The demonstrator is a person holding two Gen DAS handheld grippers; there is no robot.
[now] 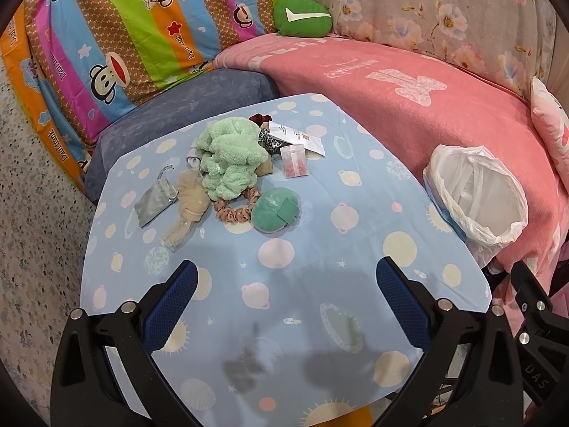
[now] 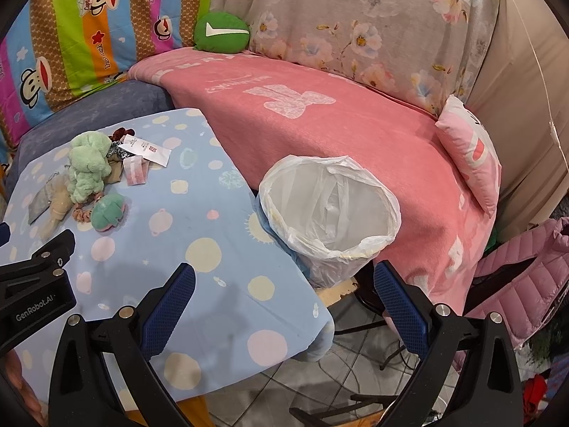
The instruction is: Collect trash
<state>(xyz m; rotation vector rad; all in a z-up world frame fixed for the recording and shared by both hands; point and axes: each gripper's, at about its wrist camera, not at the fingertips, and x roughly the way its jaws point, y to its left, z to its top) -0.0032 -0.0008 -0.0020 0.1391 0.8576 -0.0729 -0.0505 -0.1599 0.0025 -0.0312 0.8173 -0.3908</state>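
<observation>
Two grippers hover above a table draped in a blue planet-print cloth [image 1: 302, 249], both with jaws spread wide and holding nothing. Left gripper [image 1: 286, 277]: blue pads over bare cloth, well short of the clutter. From left to right the pile comprises a grey drawstring pouch [image 1: 154, 203], a beige mesh item [image 1: 186, 206], a mint fleece bundle [image 1: 227, 158], a pink scrunchie [image 1: 233, 210] lying partly under the fleece, a round teal pad [image 1: 275, 210], a small clear bag of pink pieces [image 1: 294, 161] and a white paper packet [image 1: 297, 137]. Right gripper [image 2: 284, 284]: poised near the table's corner, just before the bin lined with a white plastic bag [image 2: 329, 206], which stands beside the table against the pink blanket [image 2: 338, 117]. Principal risk: the items overlap, so a wide grasp into the heap may lift the fleece or scrunchie along with the packet; which pieces count as trash is a judgement, the packet and clear bag being the likeliest. Secondary risk: the thin liner rim may collapse or snag if a pad brushes it. A green cushion [image 1: 302, 17] and patterned bedding lie beyond, clear of any path.
</observation>
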